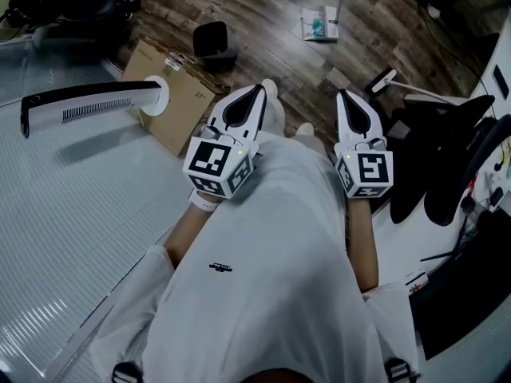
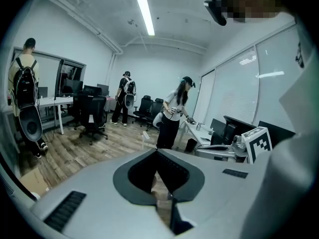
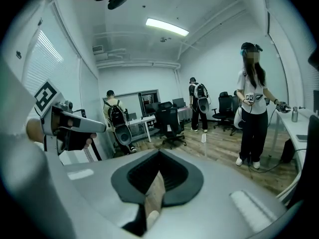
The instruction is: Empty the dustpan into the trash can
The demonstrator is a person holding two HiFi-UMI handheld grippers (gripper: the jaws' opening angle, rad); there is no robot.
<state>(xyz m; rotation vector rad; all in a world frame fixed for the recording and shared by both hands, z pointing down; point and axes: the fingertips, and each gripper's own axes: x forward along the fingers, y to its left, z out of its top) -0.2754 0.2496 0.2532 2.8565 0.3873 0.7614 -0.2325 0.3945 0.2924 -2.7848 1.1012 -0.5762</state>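
Observation:
A small black trash can (image 1: pixel 214 42) stands on the wood floor ahead and to the left. A white and teal dustpan (image 1: pixel 318 24) on a thin upright pole stands farther off; the same dustpan (image 2: pixel 145 135) (image 3: pixel 203 138) shows small in both gripper views. My left gripper (image 1: pixel 260 89) (image 2: pixel 158 151) and right gripper (image 1: pixel 343 94) (image 3: pixel 159 152) are held side by side in front of my white shirt, pointing forward and slightly down. Both are shut with nothing between the jaws, and both are well short of the can and the dustpan.
A flattened cardboard box (image 1: pixel 172 94) lies beside the can. A white brush head (image 1: pixel 382 80) with a long handle rests on the floor at right, near black office chairs (image 1: pixel 447 150). A glass partition (image 1: pixel 48 182) runs along the left. A person (image 3: pixel 254 118) stands ahead by a desk.

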